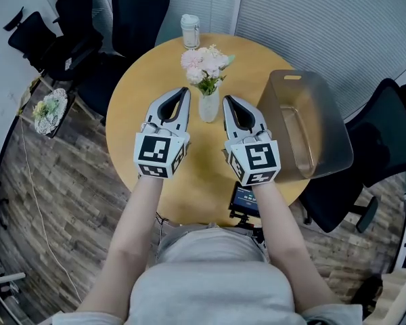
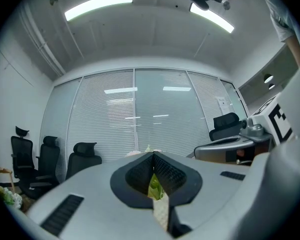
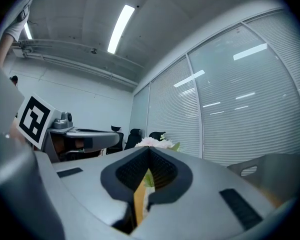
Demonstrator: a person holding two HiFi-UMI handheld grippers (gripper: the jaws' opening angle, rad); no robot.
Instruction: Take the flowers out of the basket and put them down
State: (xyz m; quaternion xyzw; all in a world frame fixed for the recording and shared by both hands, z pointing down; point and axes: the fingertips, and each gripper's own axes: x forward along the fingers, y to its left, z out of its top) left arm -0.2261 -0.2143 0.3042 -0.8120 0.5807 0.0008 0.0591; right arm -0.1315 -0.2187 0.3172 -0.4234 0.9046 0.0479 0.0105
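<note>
The flowers (image 1: 204, 63) are already out of the basket (image 1: 325, 114), I reckon.
My left hand-held gripper (image 1: 183, 93) is closed, empty; the flowers stand in a vase (image 1: 208, 105) on the bench (image 1: 142, 87); my right hand-held gripper (image 1: 228, 100) is closed, empty too. Nothing seems left.

Shells of left gripper (image 1: 185, 90) and right gripper (image 1: 227, 100): smooth matt grey plastic.
Inner pads (image 2: 169, 172): black, fine ribbed grid, rubbery look.
On rear of each, marker cubes (image 1: 159, 152): matt black-and-white print.
Under both, table (image 1: 142, 87): yellow wood-look top, smooth, low satin sheen.
Between gripper tips, vase (image 1: 208, 107): white, smooth, slight gloss; material not clear.
Above it, flowers (image 1: 204, 62): pale pink petals, soft, matt.
Right of right gripper, basket (image 1: 325, 114): translucent grey plastic, smooth, frosted.
Below table, floor (image 1: 68, 202): grey-brown wood-grain planks, matt.
Behind grippers, shirt (image 1: 210, 286): grey cloth, matt.
</note>
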